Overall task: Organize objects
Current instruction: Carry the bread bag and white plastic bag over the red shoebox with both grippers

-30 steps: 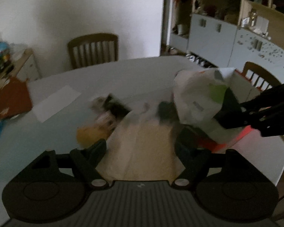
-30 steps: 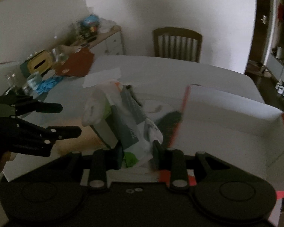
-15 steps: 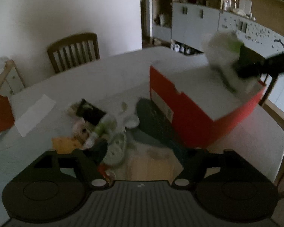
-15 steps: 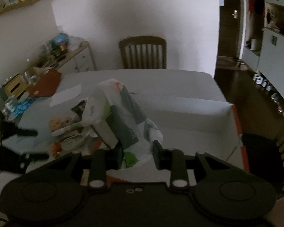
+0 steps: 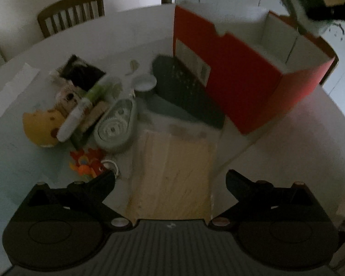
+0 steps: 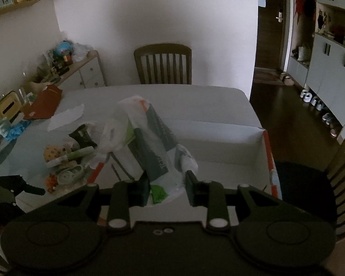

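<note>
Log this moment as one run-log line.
right gripper: shut on plastic bag, over red box | left gripper: open, jaws just widened, nothing between, above wooden board | clutter pile: on table

This is a home, in the dining room: a pale dining table (image 6: 195, 101) stands in the middle, with a wooden slatted chair (image 6: 163, 64) at its far side against a white wall. To the left of the table is a low sideboard (image 6: 87, 69) full of household things. To its right are grey cupboards (image 6: 328, 73), shoes (image 6: 315, 101) on the floor and a door (image 6: 271, 23).
</note>
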